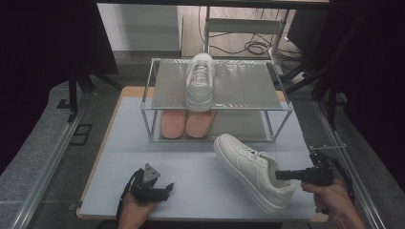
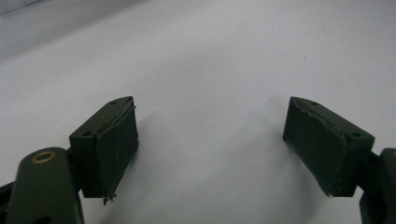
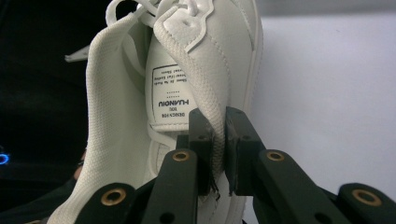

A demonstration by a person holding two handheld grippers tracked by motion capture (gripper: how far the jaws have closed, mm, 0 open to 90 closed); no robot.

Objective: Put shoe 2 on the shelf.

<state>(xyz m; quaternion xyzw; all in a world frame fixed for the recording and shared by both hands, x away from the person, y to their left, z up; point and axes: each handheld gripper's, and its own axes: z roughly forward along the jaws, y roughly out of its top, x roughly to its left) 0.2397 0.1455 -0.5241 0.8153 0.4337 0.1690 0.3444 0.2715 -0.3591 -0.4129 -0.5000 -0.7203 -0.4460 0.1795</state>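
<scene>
A white sneaker [image 1: 253, 171] lies on the pale table [image 1: 191, 171], toward the front right, with its toe pointing at the shoe rack [image 1: 157, 102] and its heel close to the table's front edge. The right gripper [image 1: 281, 175] comes in from the right side and pinches the sneaker at the heel end. In the right gripper view the two black jaws are squeezed nearly together on the padded rim of the sneaker's [image 3: 187, 93] opening, and a label with printed words shows inside the shoe. The left gripper [image 1: 168, 188] sits low near the front left of the table, well apart from the sneaker, with lots of bare table between them. In the left gripper view its jaws stand wide apart, with just plain table [image 2: 210, 70] under them and nothing in between. The high view also shows a second white sneaker [image 1: 199, 81] on the rack's top shelf and a pair of pink insoles [image 1: 186, 123] on the lower shelf.
</scene>
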